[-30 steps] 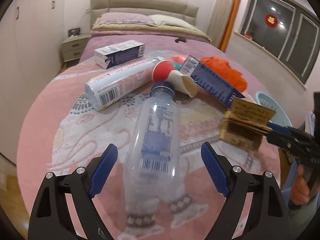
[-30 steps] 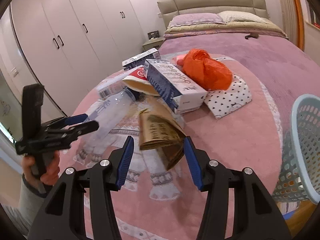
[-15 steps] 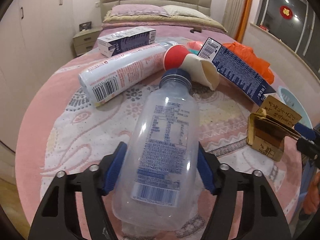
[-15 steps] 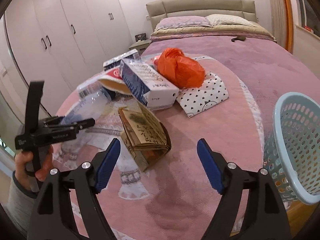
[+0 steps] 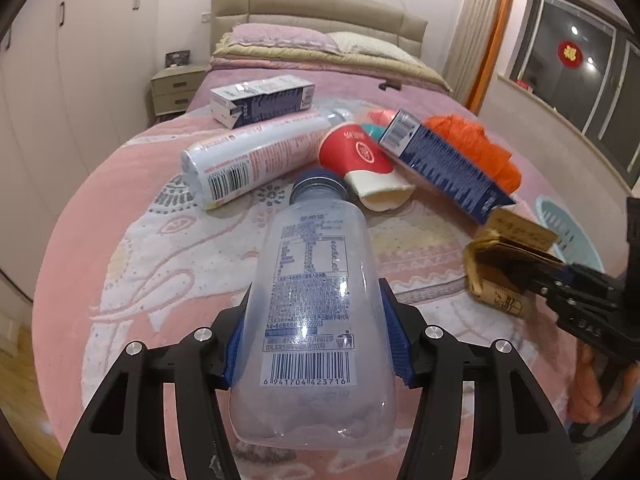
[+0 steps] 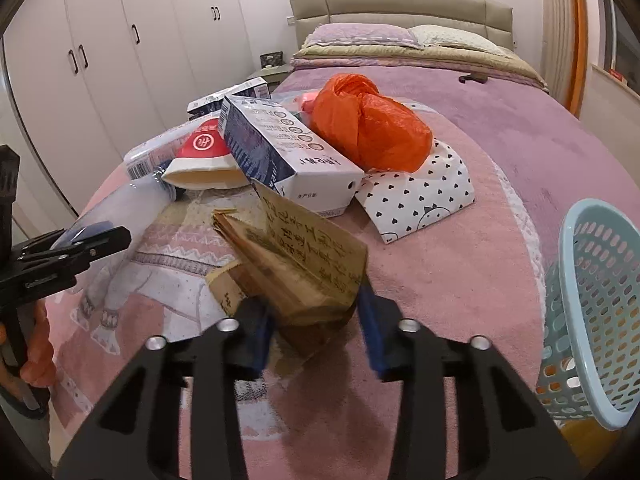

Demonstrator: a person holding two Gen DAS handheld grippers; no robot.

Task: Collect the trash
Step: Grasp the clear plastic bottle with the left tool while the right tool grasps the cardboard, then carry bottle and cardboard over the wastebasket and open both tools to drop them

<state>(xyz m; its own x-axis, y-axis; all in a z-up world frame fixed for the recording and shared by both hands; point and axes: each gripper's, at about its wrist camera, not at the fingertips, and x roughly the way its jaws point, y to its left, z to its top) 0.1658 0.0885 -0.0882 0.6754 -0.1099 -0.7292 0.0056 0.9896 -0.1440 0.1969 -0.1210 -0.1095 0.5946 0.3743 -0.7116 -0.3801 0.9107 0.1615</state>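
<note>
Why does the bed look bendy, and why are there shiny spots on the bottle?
Left wrist view: the fisheye lens curves the bed and blackens the corners; room light glints on the clear bottle held in the left gripper. Right wrist view: the same bending bows the basket; the right gripper looks slightly blurred around the cardboard.

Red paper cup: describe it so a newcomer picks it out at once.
On the pink blanket at the foot of the bed sits a trash pile. In its middle, the red paper cup lies on its side between the white spray can and the navy carton. Only it has a crushed cream mouth.
</note>
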